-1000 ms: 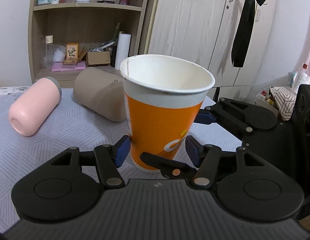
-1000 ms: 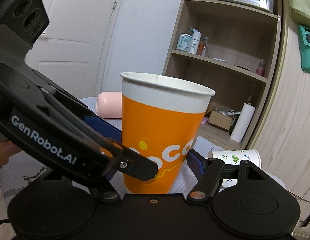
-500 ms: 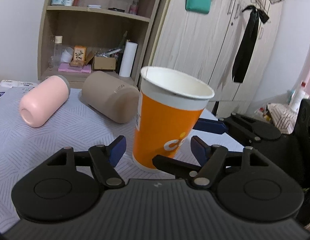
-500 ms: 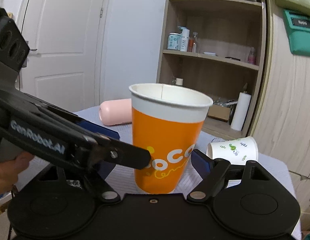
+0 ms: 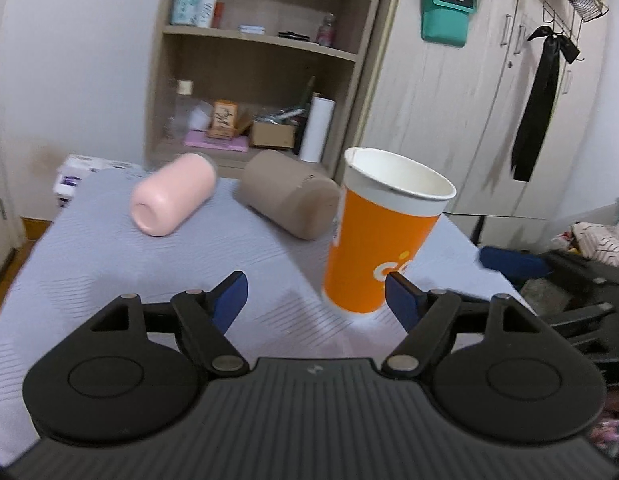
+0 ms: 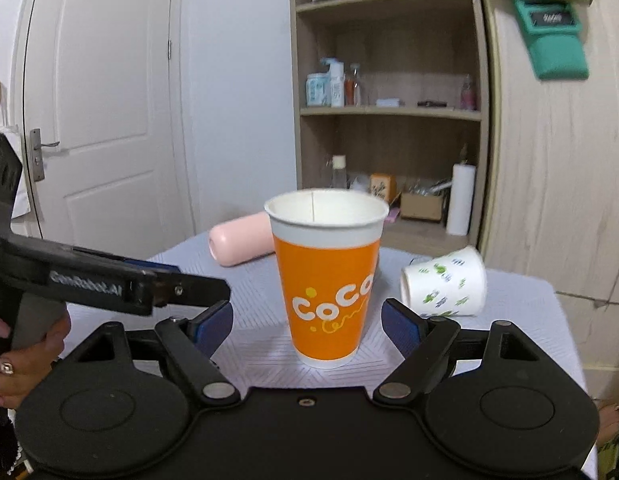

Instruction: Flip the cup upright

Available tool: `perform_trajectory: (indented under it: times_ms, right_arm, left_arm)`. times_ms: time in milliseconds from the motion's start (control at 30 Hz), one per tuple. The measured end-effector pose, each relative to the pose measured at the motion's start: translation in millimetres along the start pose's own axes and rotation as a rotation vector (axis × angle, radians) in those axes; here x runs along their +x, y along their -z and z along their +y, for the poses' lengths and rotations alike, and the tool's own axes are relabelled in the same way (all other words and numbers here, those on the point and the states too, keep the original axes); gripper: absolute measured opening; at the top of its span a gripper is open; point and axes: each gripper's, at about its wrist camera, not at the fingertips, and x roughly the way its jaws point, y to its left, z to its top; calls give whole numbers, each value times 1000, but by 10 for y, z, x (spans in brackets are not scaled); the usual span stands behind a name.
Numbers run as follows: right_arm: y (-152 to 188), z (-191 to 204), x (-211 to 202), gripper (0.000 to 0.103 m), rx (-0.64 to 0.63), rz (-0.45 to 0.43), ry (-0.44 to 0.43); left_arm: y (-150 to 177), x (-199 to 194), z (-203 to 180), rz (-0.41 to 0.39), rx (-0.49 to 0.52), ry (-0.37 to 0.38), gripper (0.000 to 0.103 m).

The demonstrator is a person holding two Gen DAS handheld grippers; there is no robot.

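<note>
An orange paper cup (image 6: 327,280) with a white rim stands upright on the grey-clothed table (image 6: 517,304); it also shows in the left wrist view (image 5: 381,240). My right gripper (image 6: 307,322) is open and empty, its jaws a little short of the cup on either side. My left gripper (image 5: 315,298) is open and empty, and the cup stands beyond its right fingertip. The left gripper's body (image 6: 109,284) reaches in from the left in the right wrist view.
A pink cup (image 5: 171,196) and a tan cup (image 5: 287,196) lie on their sides behind the orange one. A white cup with green prints (image 6: 445,284) lies on its side at the right. A shelf unit (image 5: 253,80) and wardrobe (image 5: 469,120) stand beyond the table.
Both grippers have pulled back from the orange cup and opened wider. The cup stays upright on the table.
</note>
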Motion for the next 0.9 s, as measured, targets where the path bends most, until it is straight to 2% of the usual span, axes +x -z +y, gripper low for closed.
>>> perform_trajectory:
  times_ms: [200, 333, 400, 900]
  right_arm:
    - [-40, 180, -344, 86, -27, -44, 78]
    - [-36, 309, -537, 86, -57, -79, 220]
    - [-37, 347, -588, 86, -62, -81, 250]
    - [-105, 438, -748, 91, -66, -98, 267]
  left_arm:
    - [25, -297, -76, -22, 19, -78, 82]
    - [53, -449, -139, -48, 55, -112, 87]
    - [58, -487, -156, -42, 56, -117, 87]
    - [71, -855, -249, -99, 97, -119, 94]
